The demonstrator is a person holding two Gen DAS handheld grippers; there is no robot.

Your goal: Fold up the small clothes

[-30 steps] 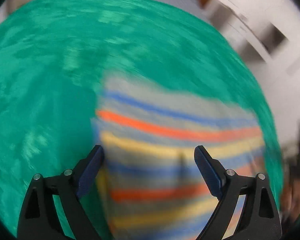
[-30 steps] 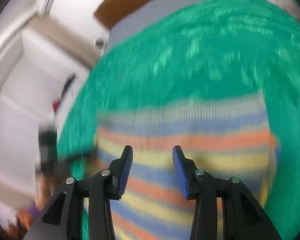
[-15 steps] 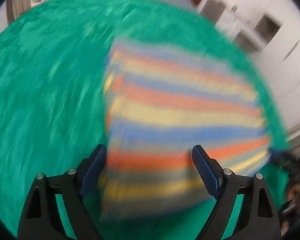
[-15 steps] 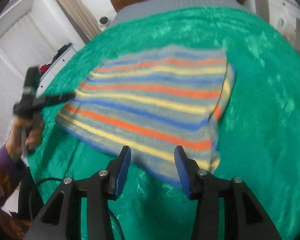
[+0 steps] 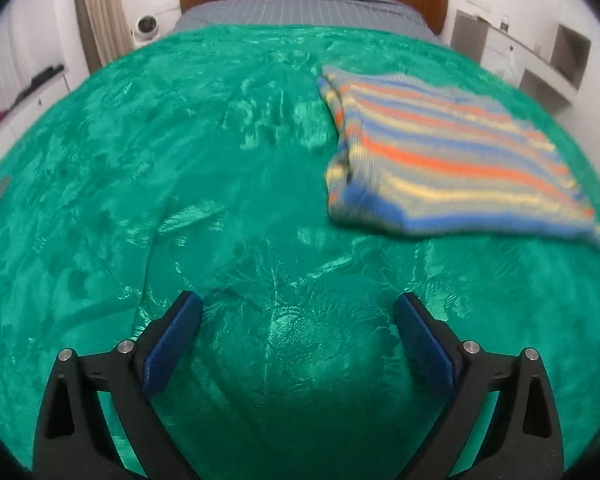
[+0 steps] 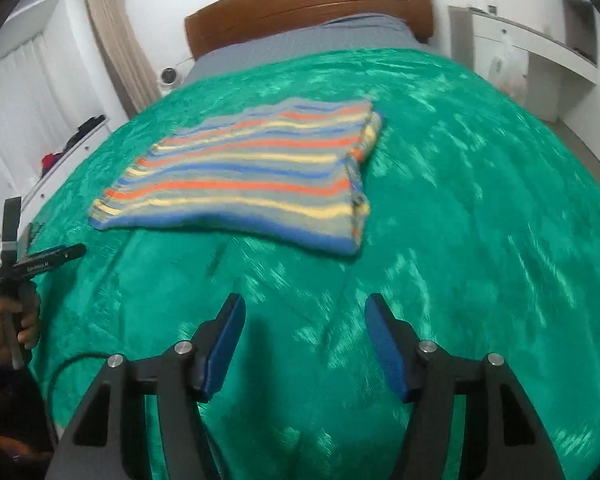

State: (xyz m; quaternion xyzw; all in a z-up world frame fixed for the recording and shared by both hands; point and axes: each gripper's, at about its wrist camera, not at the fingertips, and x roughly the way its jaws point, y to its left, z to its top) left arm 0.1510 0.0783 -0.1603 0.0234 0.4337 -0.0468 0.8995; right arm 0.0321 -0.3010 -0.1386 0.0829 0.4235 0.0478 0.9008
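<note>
Left wrist view: left gripper (image 5: 298, 340) spread wide, empty, above the green bedspread (image 5: 140, 160); folded striped sweater (image 5: 452, 156) lies flat ahead-right, well apart, probably released.

Right wrist view: right gripper (image 6: 305, 346) moderately open, empty; sweater (image 6: 252, 172) ahead-left, layered edge at its right, likely finished.

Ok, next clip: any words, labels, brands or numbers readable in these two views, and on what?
No text can be read with confidence.
Left claw, seen in the right wrist view: a small white print line on its black body, too small and blurred to read.
Striped sweater, green blanket, headboard: no writing visible.
</note>
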